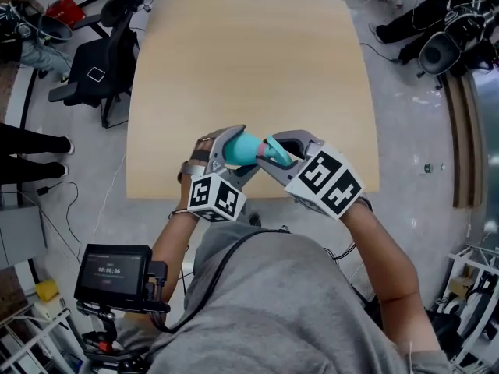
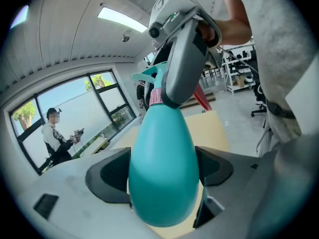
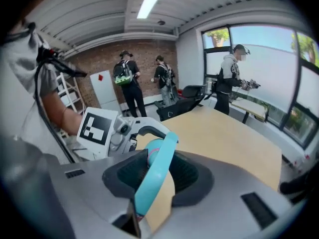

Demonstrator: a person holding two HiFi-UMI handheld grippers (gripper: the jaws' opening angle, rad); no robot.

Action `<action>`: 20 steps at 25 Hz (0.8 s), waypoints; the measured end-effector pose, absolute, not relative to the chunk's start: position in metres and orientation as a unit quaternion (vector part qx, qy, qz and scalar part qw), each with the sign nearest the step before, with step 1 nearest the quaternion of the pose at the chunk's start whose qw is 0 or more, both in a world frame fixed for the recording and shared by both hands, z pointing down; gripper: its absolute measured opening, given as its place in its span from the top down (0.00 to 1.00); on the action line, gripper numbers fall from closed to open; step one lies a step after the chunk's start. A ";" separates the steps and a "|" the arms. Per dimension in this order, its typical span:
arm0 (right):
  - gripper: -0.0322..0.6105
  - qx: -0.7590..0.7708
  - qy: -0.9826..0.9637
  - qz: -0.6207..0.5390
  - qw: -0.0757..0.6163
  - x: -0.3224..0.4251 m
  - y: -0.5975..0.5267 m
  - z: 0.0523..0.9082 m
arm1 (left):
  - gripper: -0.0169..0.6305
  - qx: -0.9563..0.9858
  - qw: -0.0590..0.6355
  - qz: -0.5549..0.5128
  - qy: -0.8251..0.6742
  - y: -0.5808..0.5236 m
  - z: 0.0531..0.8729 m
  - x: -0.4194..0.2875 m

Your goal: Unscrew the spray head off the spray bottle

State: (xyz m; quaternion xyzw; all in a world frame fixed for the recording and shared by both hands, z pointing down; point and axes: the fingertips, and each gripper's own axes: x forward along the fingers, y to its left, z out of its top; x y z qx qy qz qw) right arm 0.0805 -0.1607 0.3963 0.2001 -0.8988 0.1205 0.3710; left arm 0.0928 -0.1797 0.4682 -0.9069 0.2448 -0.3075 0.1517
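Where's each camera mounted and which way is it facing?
Head view: on the head, steeply down at table; both forearms, left gripper, right gripper show.
Left gripper view: on it, along jaws clamping spray bottle; right gripper ahead.
Right gripper view: on it, along jaws around spray head; left gripper beyond.
All share the spray bottle.

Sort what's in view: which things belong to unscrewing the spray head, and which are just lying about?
In the job: spray bottle, gripped in the left tongs; spray head, between the right tongs.

Lying about: table under the work; office chair beside it; small screen by the person's left arm; people across the room.
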 end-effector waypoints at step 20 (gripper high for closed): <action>0.57 0.127 -0.878 -0.267 0.375 0.082 -0.170 0.367 | 0.38 -0.919 0.081 -0.267 0.278 -0.188 0.472 0.080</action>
